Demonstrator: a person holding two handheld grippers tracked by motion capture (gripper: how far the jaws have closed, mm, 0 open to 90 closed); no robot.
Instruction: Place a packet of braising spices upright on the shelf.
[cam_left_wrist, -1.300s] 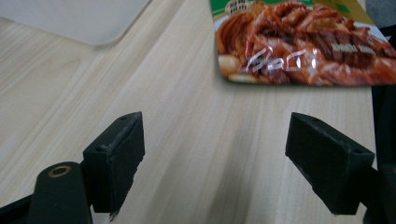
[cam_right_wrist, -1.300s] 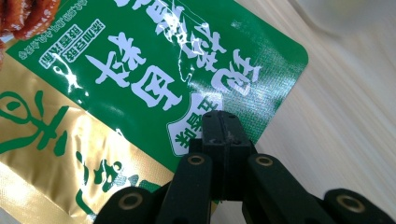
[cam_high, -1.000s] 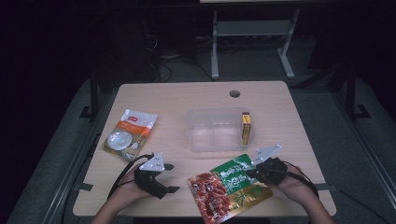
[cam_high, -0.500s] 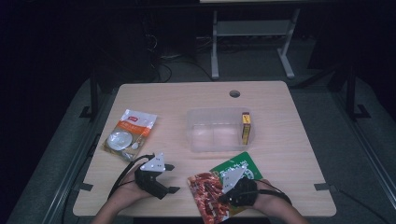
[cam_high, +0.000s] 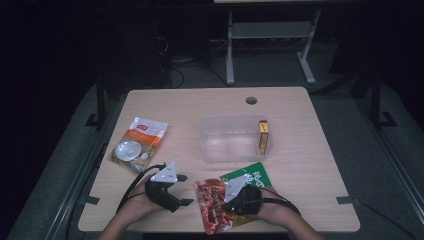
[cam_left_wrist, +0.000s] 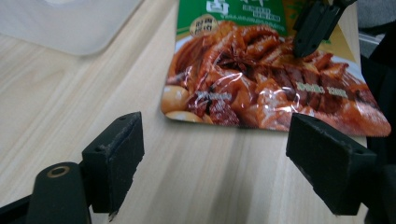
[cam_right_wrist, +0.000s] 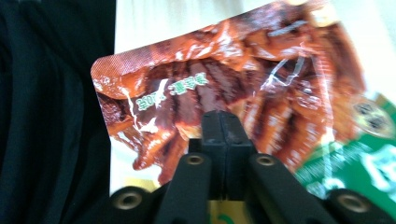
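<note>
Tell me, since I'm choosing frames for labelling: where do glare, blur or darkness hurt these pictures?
High view: the surroundings beyond the light wooden table are nearly black. Left gripper view: sharp, though glare streaks the glossy red-and-green snack pouch. Right gripper view: soft and slightly blurred, the pouch's print unreadable, white glints on its film, and the shut right tongs loom large over it.

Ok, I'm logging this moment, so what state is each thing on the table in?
Red-and-green food pouch: sealed, flat at the near edge.
Clear container: open, no lid.
Yellow box: upright beside the container.
White-orange packet: flat, untouched.
Left gripper: jaws open, empty.
Right gripper: jaws shut over the pouch.
</note>
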